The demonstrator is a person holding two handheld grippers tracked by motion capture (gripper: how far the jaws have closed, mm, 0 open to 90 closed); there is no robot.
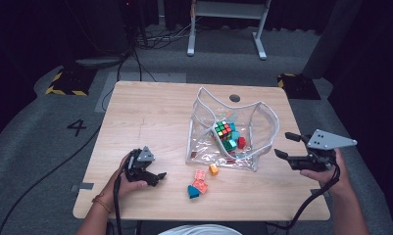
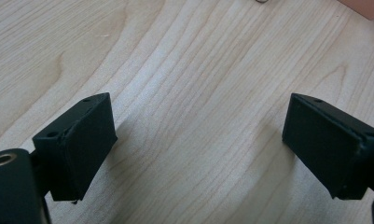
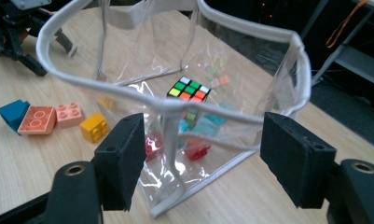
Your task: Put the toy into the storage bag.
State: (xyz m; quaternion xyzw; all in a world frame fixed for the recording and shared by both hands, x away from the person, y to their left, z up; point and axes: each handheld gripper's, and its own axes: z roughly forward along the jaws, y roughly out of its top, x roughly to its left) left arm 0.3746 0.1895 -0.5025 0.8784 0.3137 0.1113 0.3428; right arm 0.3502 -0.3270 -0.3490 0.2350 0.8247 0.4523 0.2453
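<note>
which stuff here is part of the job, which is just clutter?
Job: clear bag, cube inside it, loose bricks on table, left claw, right claw.
Clutter: white stand, floor cables.

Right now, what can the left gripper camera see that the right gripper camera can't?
Left gripper view: its own open jaws over bare wood, and a pinkish corner at the top edge. Right gripper view: the clear bag with the puzzle cube inside, loose blocks beside it, and the left gripper far off. Both share the wooden table.
</note>
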